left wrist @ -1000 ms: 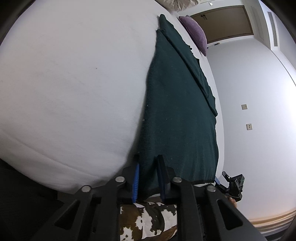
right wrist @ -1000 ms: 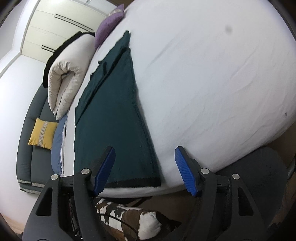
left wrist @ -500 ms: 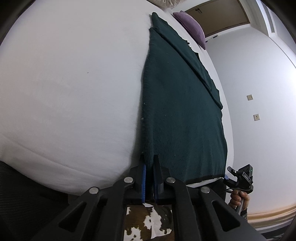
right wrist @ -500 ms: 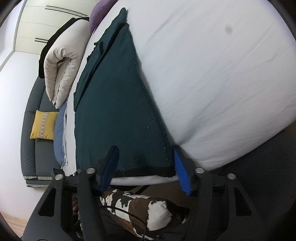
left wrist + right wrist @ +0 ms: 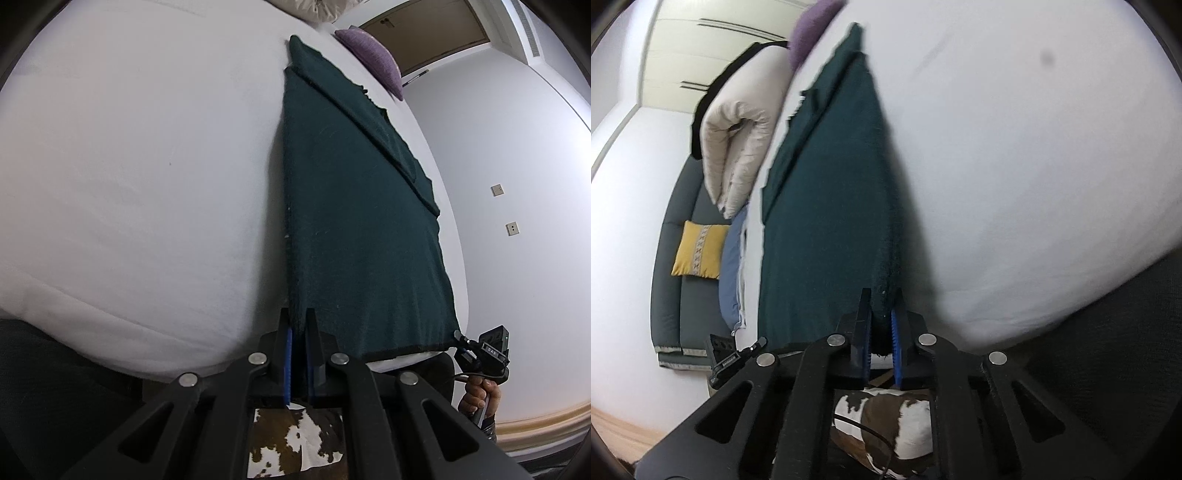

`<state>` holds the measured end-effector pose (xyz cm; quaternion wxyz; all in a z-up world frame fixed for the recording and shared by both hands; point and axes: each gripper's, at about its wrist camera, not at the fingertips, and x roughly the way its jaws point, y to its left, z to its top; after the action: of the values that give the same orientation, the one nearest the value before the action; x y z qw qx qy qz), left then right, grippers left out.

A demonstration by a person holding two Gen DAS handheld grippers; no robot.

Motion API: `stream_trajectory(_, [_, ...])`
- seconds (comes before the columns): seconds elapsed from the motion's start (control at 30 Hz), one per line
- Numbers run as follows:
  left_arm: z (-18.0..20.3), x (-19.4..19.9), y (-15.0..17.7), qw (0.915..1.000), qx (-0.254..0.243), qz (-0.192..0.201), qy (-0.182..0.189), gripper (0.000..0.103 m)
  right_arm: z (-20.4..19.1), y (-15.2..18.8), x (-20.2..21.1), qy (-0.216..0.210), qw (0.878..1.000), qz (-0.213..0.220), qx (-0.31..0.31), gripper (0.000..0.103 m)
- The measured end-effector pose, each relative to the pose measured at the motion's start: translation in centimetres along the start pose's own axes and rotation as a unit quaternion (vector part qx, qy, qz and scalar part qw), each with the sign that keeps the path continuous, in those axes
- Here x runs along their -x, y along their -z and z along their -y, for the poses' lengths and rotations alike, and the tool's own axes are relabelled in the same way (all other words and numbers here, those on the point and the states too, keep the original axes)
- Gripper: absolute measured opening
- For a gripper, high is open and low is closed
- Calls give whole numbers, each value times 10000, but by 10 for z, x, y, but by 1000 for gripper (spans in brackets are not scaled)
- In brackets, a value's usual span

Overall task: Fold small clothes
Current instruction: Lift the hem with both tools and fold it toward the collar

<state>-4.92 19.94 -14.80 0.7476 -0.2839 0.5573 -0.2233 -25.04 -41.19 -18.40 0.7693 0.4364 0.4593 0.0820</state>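
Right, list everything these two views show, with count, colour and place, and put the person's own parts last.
garment: one, dark green, flat on the bed, near hem at the edge.
bed: one, white sheet, fills most of both views.
purple cushion: one, far end of the bed.
rolled duvet: one, cream, beside the bed.
sofa: one, grey, by the wall.
yellow cushion: one, on the sofa.
cowhide item: one, brown and white, below the grippers.
left gripper: shut on the garment's near corner.
right gripper: shut on the other near corner.
hand: one, gripping the right gripper's handle.
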Motion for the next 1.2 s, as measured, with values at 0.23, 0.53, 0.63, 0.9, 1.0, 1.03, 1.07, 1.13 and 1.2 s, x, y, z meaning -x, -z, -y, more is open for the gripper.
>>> stream_trajectory(0.23, [3,8,0,9999,-6,86,123,6,-34,-10,9,-231,9990,220,321,7])
stream_trajectory(0.53, [19,24,-5,9975,-5,304,635,6,-61,-24,25,-512,9967,366,511,7])
stream_trajectory(0.63, [26,35,-16,9945,106,467,934,6,-70,-31,27,-635,9958,407,524,7])
stream_trajectory(0.9, [56,52,-71,9845,180,889,1499,5,-103,-75,31,-906,9921,672,550,7])
stream_trajectory(1.0, [68,52,-99,9811,189,1032,1623,6,-123,-103,28,-966,9904,799,580,7])
stream_trajectory(1.03, [69,50,-107,9803,217,1069,1648,6,-130,-115,27,-968,9898,852,604,7])
stream_trajectory(1.07, [71,49,-115,9795,249,1114,1660,6,-135,-123,25,-968,9894,891,610,7])
stream_trajectory(1.13, [72,44,-135,9783,359,1221,1634,6,-146,-145,19,-971,9886,990,595,7])
stream_trajectory(1.2, [72,36,-153,9770,469,1280,1640,6,-155,-171,12,-966,9879,1090,541,7])
